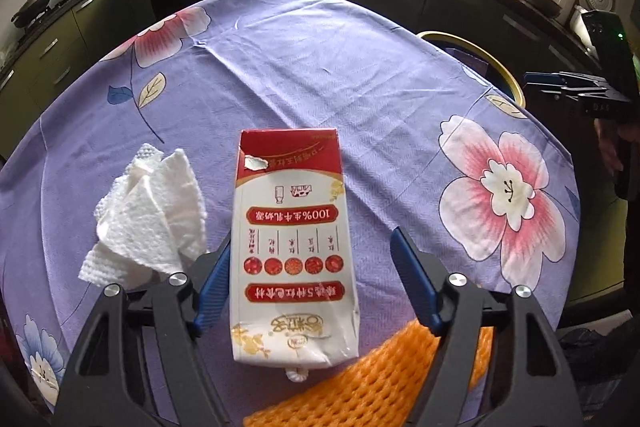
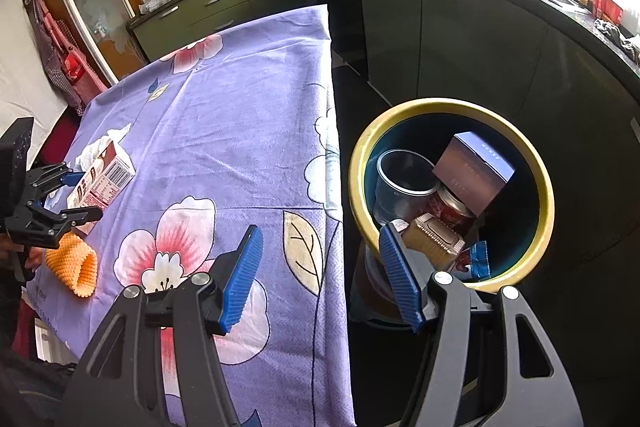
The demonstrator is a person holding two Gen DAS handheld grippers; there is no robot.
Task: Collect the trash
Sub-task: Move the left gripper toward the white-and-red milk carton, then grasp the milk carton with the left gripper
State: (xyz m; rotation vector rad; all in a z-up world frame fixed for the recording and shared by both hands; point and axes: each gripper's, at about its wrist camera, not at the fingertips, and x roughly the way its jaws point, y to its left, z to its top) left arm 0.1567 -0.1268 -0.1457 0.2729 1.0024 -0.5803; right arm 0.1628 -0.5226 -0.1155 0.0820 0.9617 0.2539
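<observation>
Orange foam net sleeve (image 1: 372,379) lies under left gripper (image 1: 308,287); fingers half-wide, straddling red-and-white milk carton (image 1: 294,247) on tabletop (image 1: 320,67), right pad clear. Risk: off-centre squeeze skews carton, drags net. Right gripper (image 2: 320,275) empty, fingers apart.

- left gripper (image 1: 310,285) is showing black angular arms, silver round screws, ribbed blue pads
- right gripper (image 2: 320,277) is wearing matching black frame, silver screws, ribbed blue pads
</observation>
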